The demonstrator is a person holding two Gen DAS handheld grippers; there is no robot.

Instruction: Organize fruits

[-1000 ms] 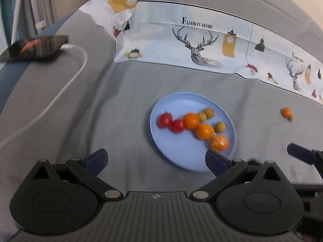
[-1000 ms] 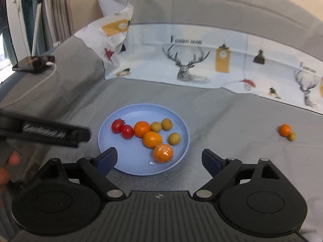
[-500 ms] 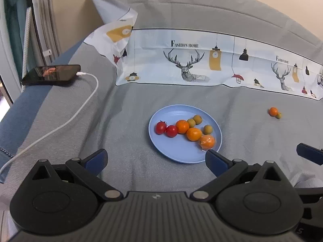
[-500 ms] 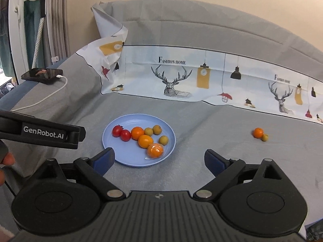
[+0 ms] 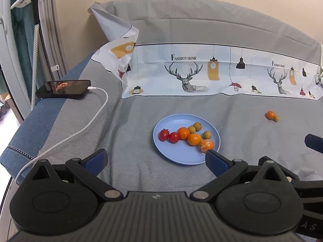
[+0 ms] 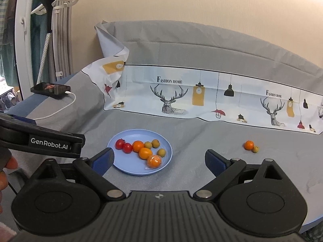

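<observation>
A light blue plate (image 5: 181, 159) (image 6: 125, 168) sits on the grey cloth. It holds two red tomatoes (image 5: 168, 136) (image 6: 123, 145), three oranges (image 5: 194, 139) (image 6: 145, 153), one of them wrapped in plastic (image 6: 154, 161), and three small yellow-green fruits (image 5: 207, 134) (image 6: 161, 152). A small orange (image 5: 270, 114) (image 6: 249, 145) and a yellow-green fruit (image 5: 276, 118) (image 6: 255, 148) lie on the cloth to the right, touching. My left gripper (image 5: 155, 159) is open and empty, held back from the plate. My right gripper (image 6: 159, 159) is open and empty, also short of the plate.
A black phone (image 5: 63, 88) (image 6: 50, 88) on a white cable (image 5: 88, 125) lies at the far left edge. A printed deer-pattern cloth (image 5: 201, 76) (image 6: 201, 98) stands along the back. The left gripper's body (image 6: 40, 139) shows at left in the right wrist view.
Both grippers have pulled back and up from the plate, so plate and fruits look smaller and farther. Both stayed open. The fruits have not moved.
</observation>
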